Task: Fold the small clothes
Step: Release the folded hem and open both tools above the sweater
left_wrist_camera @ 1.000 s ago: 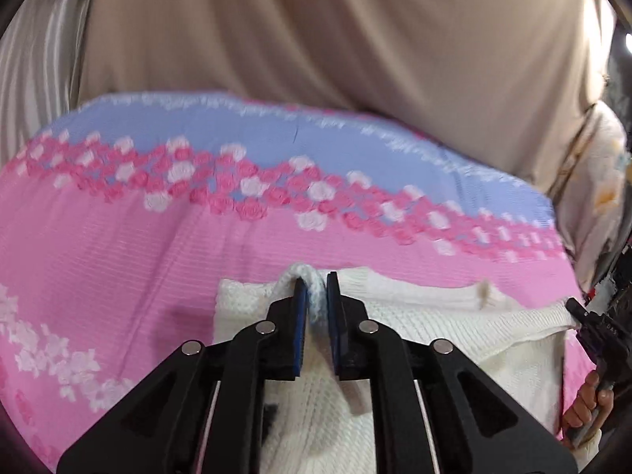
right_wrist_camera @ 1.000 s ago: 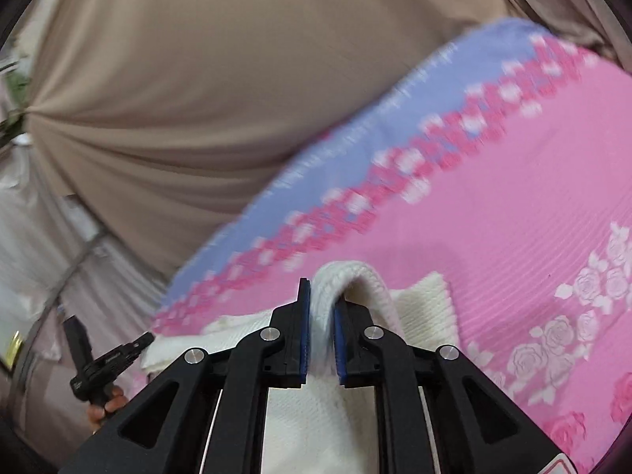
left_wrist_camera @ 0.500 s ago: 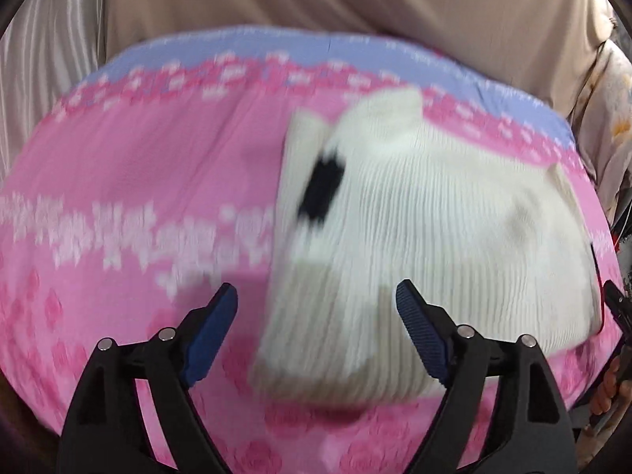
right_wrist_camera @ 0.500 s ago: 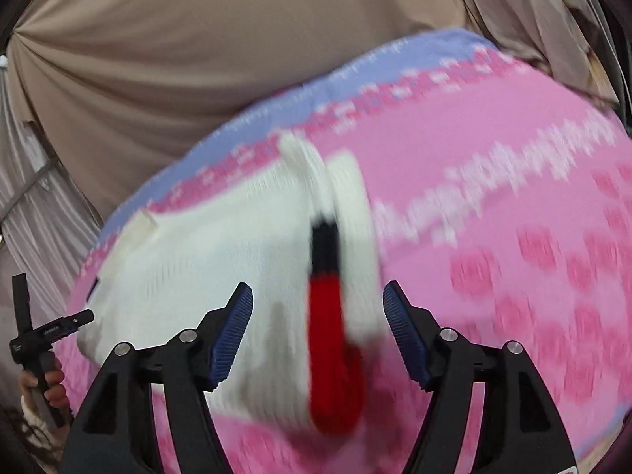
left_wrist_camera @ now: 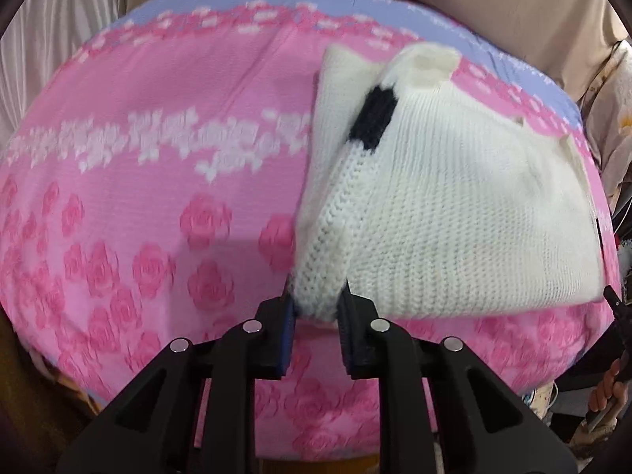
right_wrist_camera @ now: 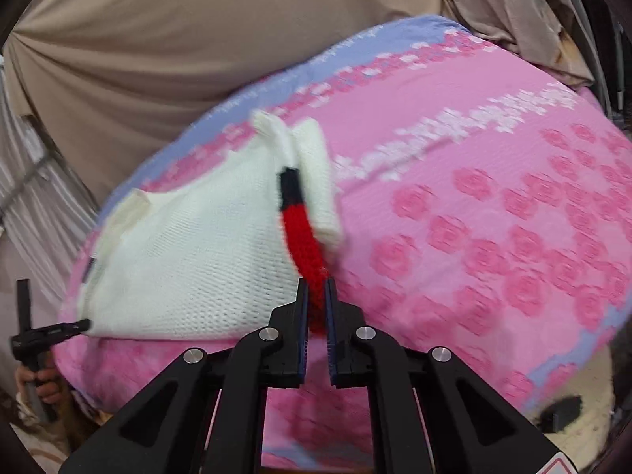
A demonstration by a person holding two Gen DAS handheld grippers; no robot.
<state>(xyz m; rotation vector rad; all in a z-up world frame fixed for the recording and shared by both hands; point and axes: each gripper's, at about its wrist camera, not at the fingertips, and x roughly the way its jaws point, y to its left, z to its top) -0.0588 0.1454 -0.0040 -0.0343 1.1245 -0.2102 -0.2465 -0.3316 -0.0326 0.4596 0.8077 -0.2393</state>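
A white knit sweater (left_wrist_camera: pixel 454 205) lies on the pink rose-patterned bedspread (left_wrist_camera: pixel 138 197), with a black patch (left_wrist_camera: pixel 373 118) near its collar. My left gripper (left_wrist_camera: pixel 316 300) is closing, and its pads press a bunched fold of the sweater's near left edge. In the right wrist view the same sweater (right_wrist_camera: pixel 197 249) shows a black and red knit band (right_wrist_camera: pixel 304 237) down its right side. My right gripper (right_wrist_camera: pixel 315 288) is shut on the red end of that band at the near corner.
A beige curtain (right_wrist_camera: pixel 197 39) hangs behind the bed, and striped fabric (left_wrist_camera: pixel 59 19) sits at the far left. Floral cloth (left_wrist_camera: pixel 616 98) hangs at the right. A hand (right_wrist_camera: pixel 39 383) shows at the left margin. The bed's near edge curves down just below both grippers.
Both grippers let go of the folds they held at the far side, opened wide, drew back to the sweater's near edge and closed on it there.
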